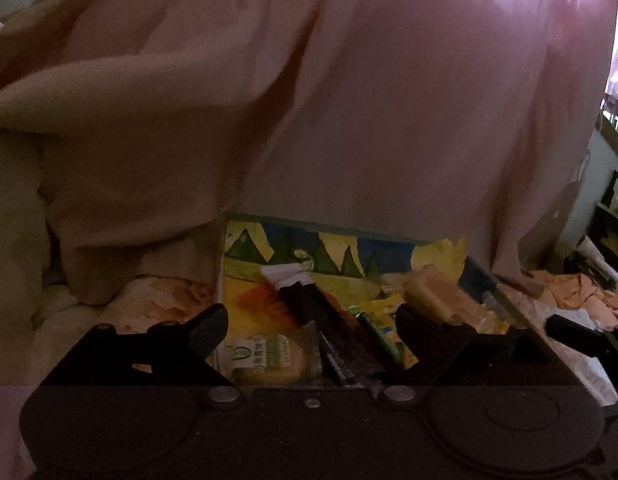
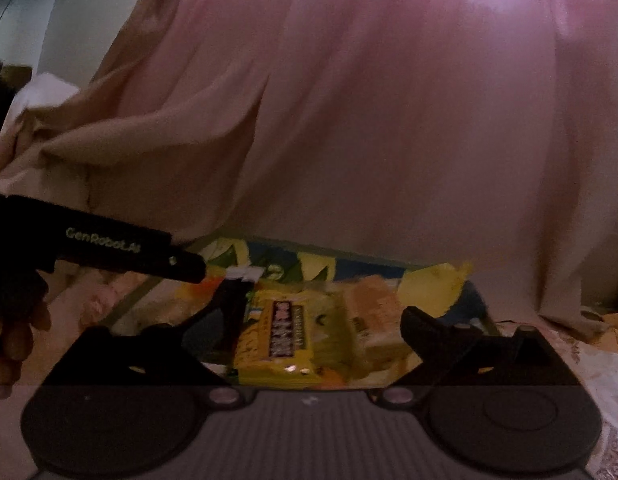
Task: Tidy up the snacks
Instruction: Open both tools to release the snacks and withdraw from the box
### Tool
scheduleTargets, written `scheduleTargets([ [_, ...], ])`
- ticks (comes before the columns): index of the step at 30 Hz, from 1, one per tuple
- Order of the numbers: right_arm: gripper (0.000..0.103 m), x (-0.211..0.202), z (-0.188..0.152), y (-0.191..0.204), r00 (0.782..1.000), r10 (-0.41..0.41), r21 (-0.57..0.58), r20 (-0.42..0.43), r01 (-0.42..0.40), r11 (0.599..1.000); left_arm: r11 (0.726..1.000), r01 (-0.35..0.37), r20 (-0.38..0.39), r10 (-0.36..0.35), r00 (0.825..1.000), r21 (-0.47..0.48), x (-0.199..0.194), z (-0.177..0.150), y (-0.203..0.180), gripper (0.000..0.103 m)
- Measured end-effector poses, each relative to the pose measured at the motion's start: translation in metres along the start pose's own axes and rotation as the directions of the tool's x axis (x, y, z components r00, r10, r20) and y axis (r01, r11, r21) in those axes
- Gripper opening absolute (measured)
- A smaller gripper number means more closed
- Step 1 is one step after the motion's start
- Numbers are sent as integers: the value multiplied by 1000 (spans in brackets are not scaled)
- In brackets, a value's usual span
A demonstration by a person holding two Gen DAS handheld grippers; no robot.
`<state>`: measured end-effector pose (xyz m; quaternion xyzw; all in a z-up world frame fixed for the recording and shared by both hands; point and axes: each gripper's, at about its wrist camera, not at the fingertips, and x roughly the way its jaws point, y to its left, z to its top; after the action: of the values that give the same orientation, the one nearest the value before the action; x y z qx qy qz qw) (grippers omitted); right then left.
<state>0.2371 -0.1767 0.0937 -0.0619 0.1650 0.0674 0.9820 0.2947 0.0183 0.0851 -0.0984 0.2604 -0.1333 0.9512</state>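
Both grippers hovered over the box (image 1: pixel 269 240), a patterned carton lying on the bed in front of a pink curtain (image 1: pixel 389 100). The left gripper (image 1: pixel 309 328) stood with its jaws spread wide and nothing between them; below it lay a dark packet (image 1: pixel 329 320), a pale wrapped cake (image 1: pixel 265 360) and a tan pack (image 1: pixel 437 296). The right gripper (image 2: pixel 309 332) was likewise spread and empty, poised above a yellow packet (image 2: pixel 285 336) inside the box.

The step in hand looked like choosing or arranging a snack within the box, though blur hid much of the detail. The next move probably called for lowering the right gripper squarely over the yellow packet and pinching it across its width, while keeping clear of the left gripper close beside it.
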Motion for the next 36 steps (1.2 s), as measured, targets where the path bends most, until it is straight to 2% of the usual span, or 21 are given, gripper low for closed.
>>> scheduleTargets([
  [3, 103, -17, 3, -6, 999, -20, 20, 37, 19, 1000, 1000, -10, 45, 10, 999, 14, -18, -1, -8, 98],
  [12, 103, -74, 5, -23, 990, -72, 87, 121, 61, 994, 1000, -9, 152, 5, 988, 21, -76, -13, -29, 102],
  [18, 103, -115, -5, -33, 985, -96, 87, 141, 84, 993, 1000, 7, 183, -11, 983, 23, -110, -26, -41, 102],
  [28, 103, -168, -39, -45, 986, -127, 144, 105, 111, 983, 999, 9, 186, -19, 982, 52, -156, -62, -64, 102],
  [36, 103, -194, -61, -44, 991, -117, 171, 58, 106, 980, 997, 19, 140, -29, 990, 69, -173, -95, -75, 102],
])
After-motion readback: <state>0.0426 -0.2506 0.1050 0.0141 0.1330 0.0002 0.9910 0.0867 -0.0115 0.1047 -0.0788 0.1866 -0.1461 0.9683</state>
